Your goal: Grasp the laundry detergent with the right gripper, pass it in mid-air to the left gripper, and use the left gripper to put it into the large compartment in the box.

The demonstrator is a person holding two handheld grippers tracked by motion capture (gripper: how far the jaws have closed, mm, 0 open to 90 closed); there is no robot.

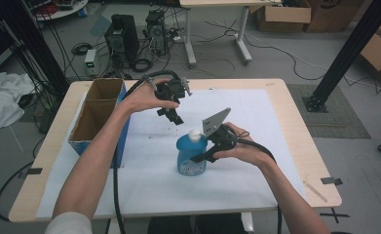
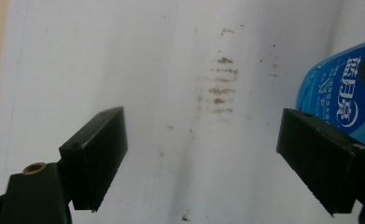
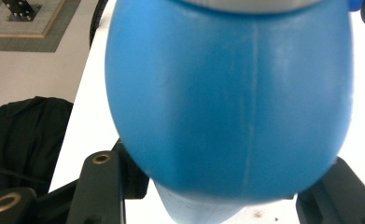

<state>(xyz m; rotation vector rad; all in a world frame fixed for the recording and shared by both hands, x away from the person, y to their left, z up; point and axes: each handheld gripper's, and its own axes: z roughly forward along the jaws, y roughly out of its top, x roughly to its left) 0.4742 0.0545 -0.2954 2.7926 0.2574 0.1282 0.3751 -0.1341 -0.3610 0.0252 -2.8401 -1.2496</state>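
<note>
The blue bottle (image 1: 192, 155) stands upright near the middle of the white mat (image 1: 256, 180), my right gripper (image 1: 208, 155) clamped on its body from three o'clock to steady it. My left gripper (image 1: 171, 114), jaws wide apart, hovers at eleven o'clock, probably readying for the white cap (image 1: 195, 133)

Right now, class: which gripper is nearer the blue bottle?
Right. The right gripper is shut on the bottle from its right side. The left gripper hangs open above and behind it, apart from it.
</note>
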